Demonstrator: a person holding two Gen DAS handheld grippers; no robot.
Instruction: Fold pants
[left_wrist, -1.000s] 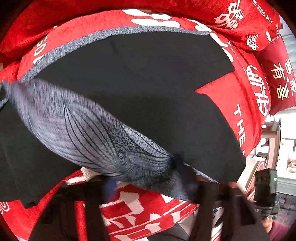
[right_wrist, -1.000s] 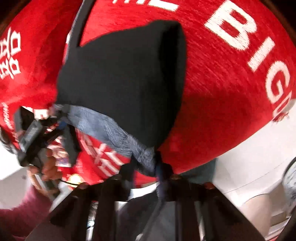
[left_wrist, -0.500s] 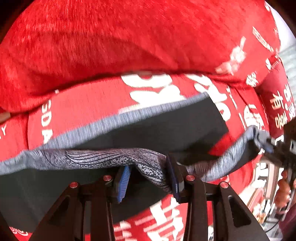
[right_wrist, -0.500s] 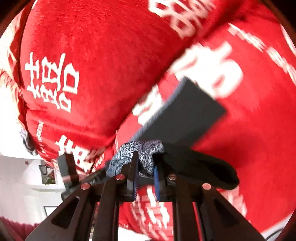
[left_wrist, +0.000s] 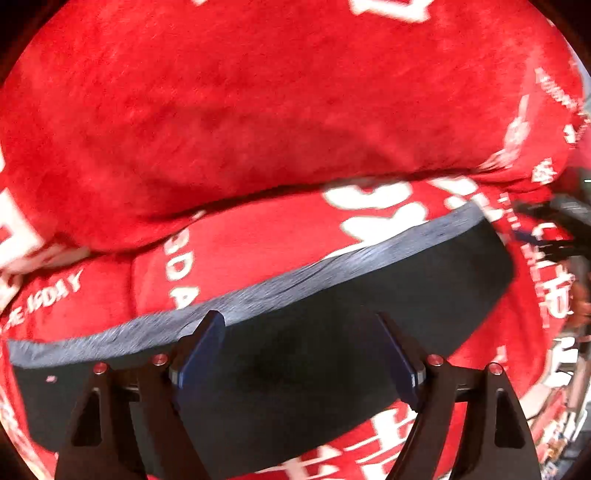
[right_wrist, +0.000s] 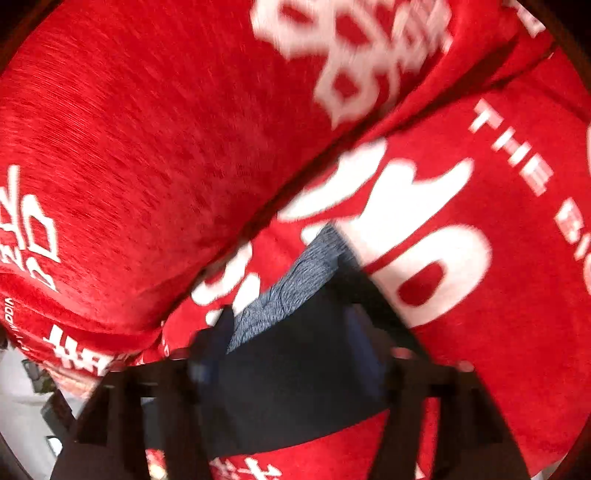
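Change since half a second ago: both grips on the patterned waistband let go; cloth no longer bunched between the fingers, now lying flat over the dark layer below.

Left wrist view, left gripper (left_wrist: 297, 354): jaws spread wide, nothing between them; blue pads (left_wrist: 201, 354) hovering over the black cloth, contact with it impossible to tell.

Left wrist view, pants (left_wrist: 332, 332): lying folded as a broad black band on the red sofa cover (left_wrist: 258, 110), grey waistband (left_wrist: 295, 275) forming the far edge, running aslant from lower left to upper right.

Left wrist view, reason for placement: far edges seemingly laid even so the halves match; wide jaws probably meant to free the cloth without dragging it.

Left wrist view, far right: blurred dark shape near the pants' right end, likely the other gripper, too smeared to confirm.

Right wrist view, right gripper (right_wrist: 291, 347): heavily motion-blurred; fingers look spread apart with black cloth seen in the gap, nothing visibly pinched.

Right wrist view, pants (right_wrist: 303, 387): right end of the fold just ahead of the fingers, waistband (right_wrist: 295, 280) corner pointing toward the crease where seat meets backrest cushion (right_wrist: 147, 166).

Stage, as a judgement: one fold laid down and released; next likely a second fold across the length, needing a fresh pinch at an end.

Risk, as a judgement: soft top layer could shift on plush fabric if snagged by a pad.
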